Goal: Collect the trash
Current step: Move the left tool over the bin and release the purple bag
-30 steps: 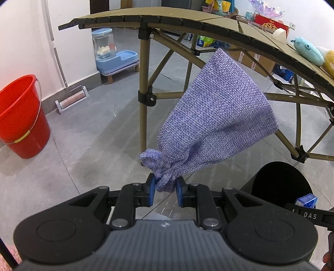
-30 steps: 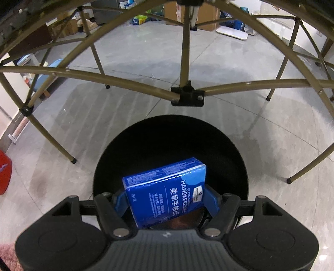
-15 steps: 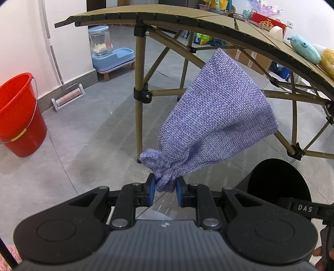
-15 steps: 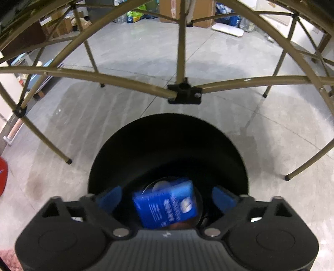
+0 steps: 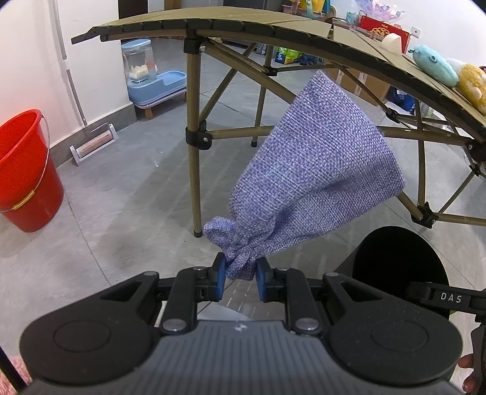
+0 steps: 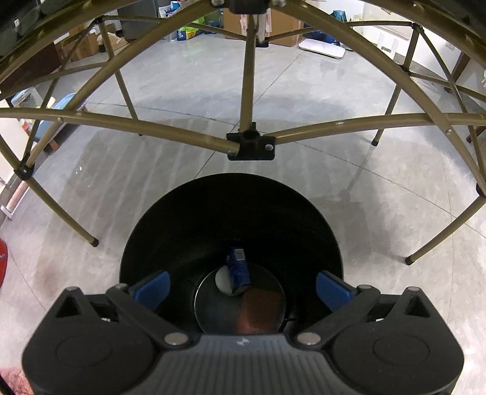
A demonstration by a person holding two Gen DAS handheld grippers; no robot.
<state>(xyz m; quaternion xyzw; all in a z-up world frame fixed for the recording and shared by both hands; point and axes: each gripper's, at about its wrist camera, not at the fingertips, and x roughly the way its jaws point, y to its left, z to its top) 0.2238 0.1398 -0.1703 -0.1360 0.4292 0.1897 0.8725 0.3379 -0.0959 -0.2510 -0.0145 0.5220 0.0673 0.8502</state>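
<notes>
While your right gripper (image 6: 241,290) hangs over the black trash bin (image 6: 182,234), its jaws stand spread wide with nothing between them. Straight below the gap, deep in the bin, the blue tissue pack (image 6: 238,270) lies on the round bottom beside a white scrap and a brownish piece, so that item counts as delivered. Beyond the bin's far rim you look through the olive legs of the folding table (image 6: 249,142) to bare grey floor.

Your left gripper (image 5: 240,275) has its jaws narrow, pinched on the knotted neck of the purple woven pouch (image 5: 313,179), whose body spreads away from the pads and up toward the table (image 5: 273,27) edge. The bin (image 5: 398,264) sits off to the right of those jaws, near but not under them; farther out to the left stands a red bucket (image 5: 24,170).

By my reading, the pouch is the step in hand. You will likely need to clear the right gripper off the opening, carry the left one across until the pouch hangs over the black mouth, then release.
</notes>
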